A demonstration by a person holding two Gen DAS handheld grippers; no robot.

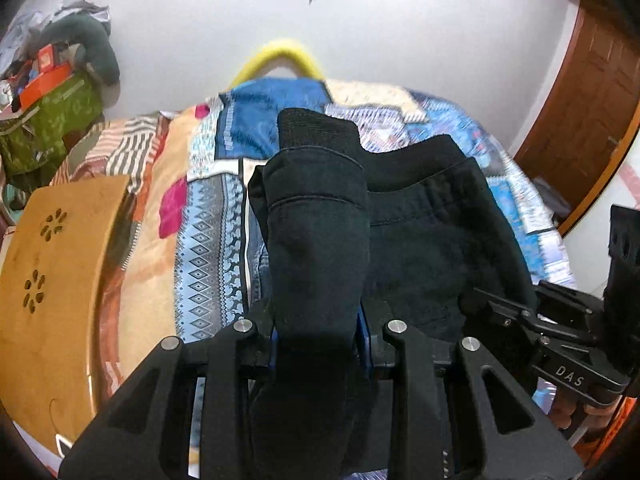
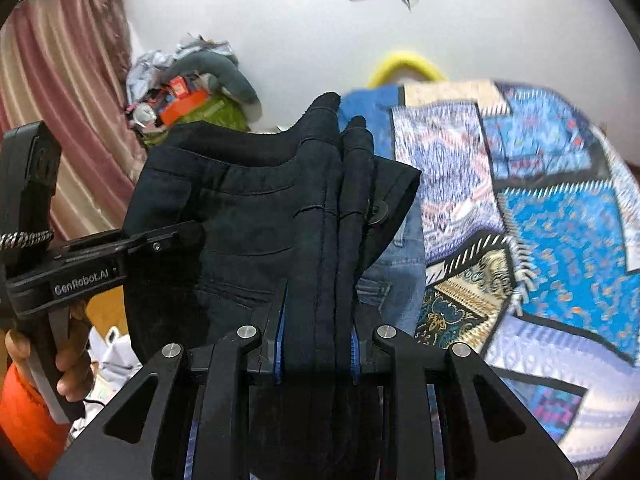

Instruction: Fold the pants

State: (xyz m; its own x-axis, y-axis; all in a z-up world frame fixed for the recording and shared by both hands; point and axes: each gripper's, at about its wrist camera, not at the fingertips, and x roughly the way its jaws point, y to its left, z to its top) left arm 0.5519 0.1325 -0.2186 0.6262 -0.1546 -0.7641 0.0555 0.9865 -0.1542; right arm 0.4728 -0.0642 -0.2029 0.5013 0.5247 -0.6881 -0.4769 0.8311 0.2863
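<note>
My left tool (image 1: 318, 340) is clamped on a bunched edge of the black pants (image 1: 420, 240); my right tool (image 2: 316, 344) is likewise closed on several stacked layers of the same garment. The pants hang between both tools, raised over the patterned bedspread (image 1: 208, 248), not yet laid down. Judged progress: at least one fold is in, since layers are doubled; laying flat and further folding remain. Fabric is thick, dark, with stitched seams and a button (image 2: 380, 213).

Bare quilt (image 2: 560, 220) beyond jeans (image 2: 404, 264)
</note>
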